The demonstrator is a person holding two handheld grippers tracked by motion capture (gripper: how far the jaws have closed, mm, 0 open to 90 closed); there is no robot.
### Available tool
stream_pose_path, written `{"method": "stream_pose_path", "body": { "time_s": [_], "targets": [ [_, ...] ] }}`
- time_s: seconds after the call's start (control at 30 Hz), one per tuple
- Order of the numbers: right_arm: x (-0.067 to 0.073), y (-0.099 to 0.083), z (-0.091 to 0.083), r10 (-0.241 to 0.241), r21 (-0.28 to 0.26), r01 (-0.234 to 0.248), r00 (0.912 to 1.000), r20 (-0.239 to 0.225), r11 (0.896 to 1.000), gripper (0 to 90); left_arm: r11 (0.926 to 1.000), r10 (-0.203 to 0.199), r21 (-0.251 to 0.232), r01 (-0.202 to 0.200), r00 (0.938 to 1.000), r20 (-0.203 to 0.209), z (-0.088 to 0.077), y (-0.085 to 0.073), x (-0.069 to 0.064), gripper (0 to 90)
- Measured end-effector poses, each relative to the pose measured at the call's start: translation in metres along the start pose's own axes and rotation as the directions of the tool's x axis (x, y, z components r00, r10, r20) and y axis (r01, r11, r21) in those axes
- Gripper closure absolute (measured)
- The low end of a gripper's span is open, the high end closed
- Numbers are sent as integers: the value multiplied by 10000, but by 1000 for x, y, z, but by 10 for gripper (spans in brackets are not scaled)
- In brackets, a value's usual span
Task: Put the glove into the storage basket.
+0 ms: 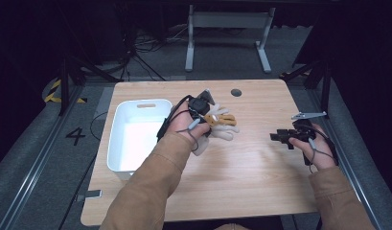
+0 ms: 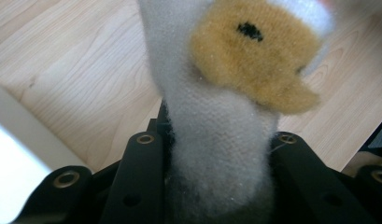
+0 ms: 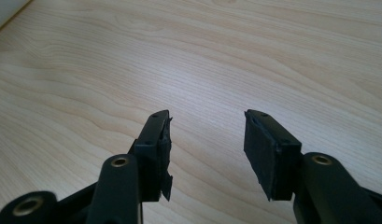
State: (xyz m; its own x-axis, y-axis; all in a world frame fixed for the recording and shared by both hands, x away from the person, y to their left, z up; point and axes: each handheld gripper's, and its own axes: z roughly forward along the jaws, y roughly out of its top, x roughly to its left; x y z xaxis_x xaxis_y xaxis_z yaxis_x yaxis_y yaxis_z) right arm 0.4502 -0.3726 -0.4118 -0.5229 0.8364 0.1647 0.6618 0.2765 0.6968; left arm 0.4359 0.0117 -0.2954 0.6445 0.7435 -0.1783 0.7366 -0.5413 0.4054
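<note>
A fluffy white-and-tan plush toy (image 1: 221, 123) is held just above the middle of the wooden table (image 1: 241, 187). My left gripper (image 1: 205, 120) is shut on it. In the left gripper view a thick white limb of the plush toy (image 2: 216, 140) fills the gap between the two black jaws, and a tan patch with a black spot sits above. My right gripper (image 1: 279, 137) hovers low over the right side of the table, open, with nothing between its fingers (image 3: 157, 140).
A white rectangular bin (image 1: 136, 134) stands on the table's left side, just left of my left hand; its rim (image 2: 25, 135) shows in the left gripper view. A round hole (image 1: 236, 92) sits near the far edge. Metal stands flank the table.
</note>
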Motion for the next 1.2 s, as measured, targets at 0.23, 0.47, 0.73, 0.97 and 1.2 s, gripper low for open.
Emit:
{"method": "stream_pose_path", "body": {
  "time_s": [0.23,0.47,0.73,0.97,1.2],
  "targets": [
    [4,8,10,-83,404,83,10000,6,9991,513,9919,-1258,-215,1251,9915,-318,-17,-15,14,687],
    [6,8,13,134,644,-150,9996,241,9978,504,9782,-2047,-483,2020,9769,-611,-26,-22,30,687],
    [2,6,12,164,640,-189,9991,399,9978,494,9611,-2738,-667,2681,9565,-1004,-26,-30,48,686],
    [1,4,12,102,664,-132,9989,458,9977,487,9421,-3337,-781,3262,9349,-1208,-25,-34,65,686],
    [7,6,9,-4,576,-19,9992,404,9983,479,9139,-4004,-1320,3839,9060,-1371,-31,-42,81,683]
  ]
}}
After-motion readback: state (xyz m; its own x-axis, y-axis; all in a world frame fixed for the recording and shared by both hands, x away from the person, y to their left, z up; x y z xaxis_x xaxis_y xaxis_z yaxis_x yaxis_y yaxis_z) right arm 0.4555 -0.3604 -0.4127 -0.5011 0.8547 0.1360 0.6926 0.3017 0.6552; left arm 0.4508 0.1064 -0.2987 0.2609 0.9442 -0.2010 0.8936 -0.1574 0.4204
